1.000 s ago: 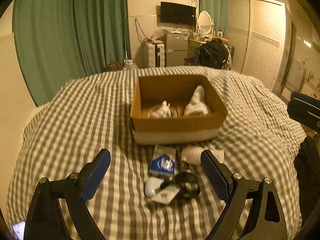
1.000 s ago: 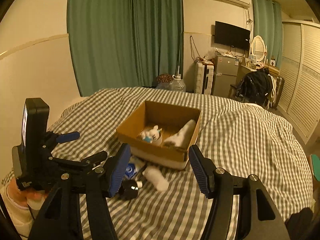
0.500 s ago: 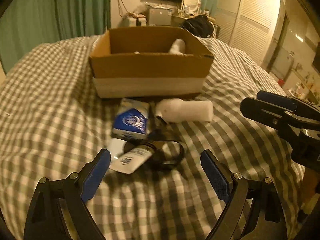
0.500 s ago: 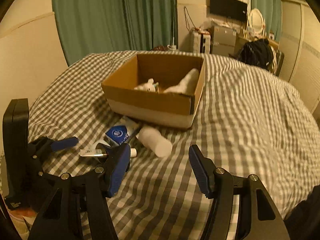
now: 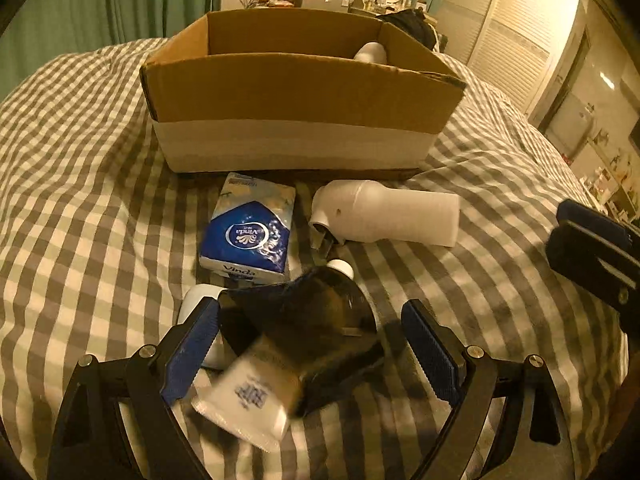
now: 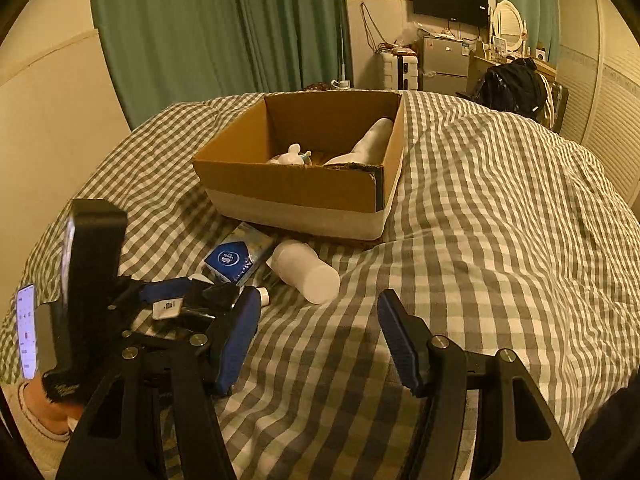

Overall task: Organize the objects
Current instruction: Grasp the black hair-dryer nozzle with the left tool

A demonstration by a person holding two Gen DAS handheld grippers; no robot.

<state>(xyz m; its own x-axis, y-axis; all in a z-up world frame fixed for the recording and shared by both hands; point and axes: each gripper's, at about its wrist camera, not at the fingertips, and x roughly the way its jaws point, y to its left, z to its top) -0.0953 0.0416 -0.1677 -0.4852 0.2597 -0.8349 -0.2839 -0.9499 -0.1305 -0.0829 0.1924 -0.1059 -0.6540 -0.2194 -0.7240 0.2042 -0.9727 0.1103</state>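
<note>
Left wrist view: left gripper point(image 5: 310, 346), jaws apart, straddles a dark bottle point(image 5: 304, 320) lying near the cardboard box point(image 5: 296, 100), unclamped. Right gripper point(image 6: 318, 338) is spread over bare checked bedding point(image 6: 480, 240), right of the clutter, holding nothing.

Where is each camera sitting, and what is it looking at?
Left wrist: on the left tool, looking down at a dark tube, tissue pack and white bottle; its own two fingers show.
Right wrist: on the right tool, looking across the bed; its fingers, the left tool and a sleeve show.
Both see the cardboard box, tissue pack and white bottle.
</note>
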